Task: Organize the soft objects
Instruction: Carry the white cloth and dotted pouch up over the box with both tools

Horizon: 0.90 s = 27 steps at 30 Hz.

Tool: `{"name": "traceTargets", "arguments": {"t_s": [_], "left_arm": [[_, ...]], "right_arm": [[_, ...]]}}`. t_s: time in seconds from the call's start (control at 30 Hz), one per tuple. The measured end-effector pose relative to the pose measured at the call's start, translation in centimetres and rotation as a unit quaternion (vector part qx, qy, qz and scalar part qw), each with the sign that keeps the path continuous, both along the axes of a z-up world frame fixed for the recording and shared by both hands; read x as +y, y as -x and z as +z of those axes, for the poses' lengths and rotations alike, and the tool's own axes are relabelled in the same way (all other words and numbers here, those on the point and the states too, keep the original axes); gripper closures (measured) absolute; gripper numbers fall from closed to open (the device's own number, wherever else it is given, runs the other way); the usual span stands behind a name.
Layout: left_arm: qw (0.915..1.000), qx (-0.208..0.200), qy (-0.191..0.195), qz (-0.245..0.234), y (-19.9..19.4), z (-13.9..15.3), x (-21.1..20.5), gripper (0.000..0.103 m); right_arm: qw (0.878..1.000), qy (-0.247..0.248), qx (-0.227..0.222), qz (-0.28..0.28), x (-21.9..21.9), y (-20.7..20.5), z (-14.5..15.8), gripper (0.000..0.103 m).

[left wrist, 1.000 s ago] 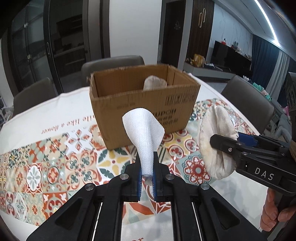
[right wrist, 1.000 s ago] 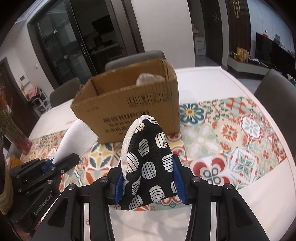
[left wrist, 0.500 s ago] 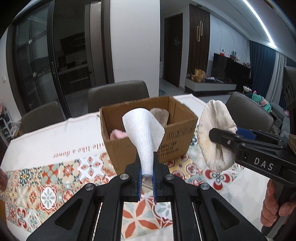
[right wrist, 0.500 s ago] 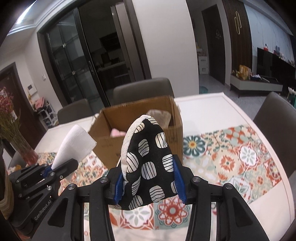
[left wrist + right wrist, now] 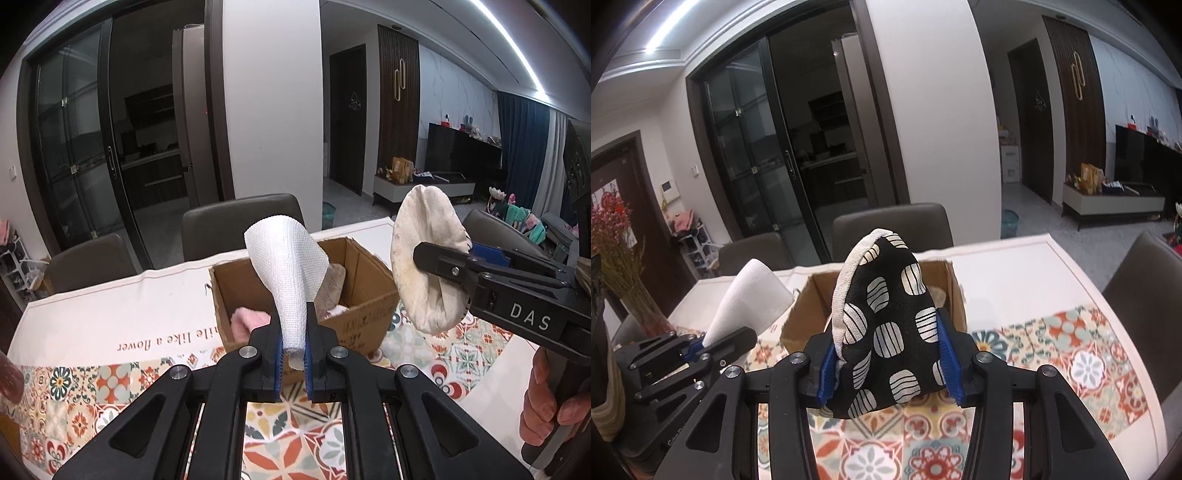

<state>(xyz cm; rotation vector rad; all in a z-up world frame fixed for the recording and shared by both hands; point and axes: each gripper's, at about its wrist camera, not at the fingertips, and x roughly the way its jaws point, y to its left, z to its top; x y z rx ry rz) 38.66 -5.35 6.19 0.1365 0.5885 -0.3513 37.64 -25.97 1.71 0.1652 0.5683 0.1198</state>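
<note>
Above the counter (image 5: 92, 314), both grippers are held up in front of an open cardboard box (image 5: 373, 295) that stands on a patterned tablecloth (image 5: 1071, 354). The left gripper (image 5: 293, 354) has its jaws clamped on the lower end of a white cloth (image 5: 286, 266), which fans out upward and hides part of the box's opening. The right gripper (image 5: 888, 365) has its jaws clamped on a black pouch (image 5: 886, 317) with striped white spots and a pale cord edge; in the left view the pouch's cream underside (image 5: 428, 266) shows, held to the right of the box. Inside the box lie a pink fluffy thing (image 5: 247, 319) at the near left and a beige soft thing (image 5: 334, 284) toward the back. Brown chairs (image 5: 240, 221) stand behind the counter, and dried flowers (image 5: 613, 236) stand at its far left.
</note>
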Motion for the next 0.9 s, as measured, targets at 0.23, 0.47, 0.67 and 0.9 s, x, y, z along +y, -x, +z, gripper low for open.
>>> {"name": "traceTargets", "arguments": {"t_s": [0.23, 0.47, 0.67, 0.9], "left_arm": [[1.0000, 0.001, 0.004, 0.004, -1.7, 0.6, -0.2, 0.093], [0.9999, 0.010, 0.007, 0.005, -4.1, 0.8, -0.9, 0.093], [0.9996, 0.027, 0.008, 0.009, -6.1, 0.5, -1.5, 0.093], [0.9976, 0.068, 0.012, 0.008, -8.8, -1.4, -1.4, 0.092]], "right_arm": [[1.000, -0.006, -0.010, 0.019, -0.2, -2.4, 0.9, 0.055], [0.998, -0.047, -0.007, 0.051, -1.0, -5.2, 1.0, 0.055], [0.997, -0.049, -0.004, 0.057, -1.2, -7.6, 0.8, 0.054], [0.997, -0.031, 0.021, 0.061, -0.8, -10.3, -0.3, 0.053]]}}
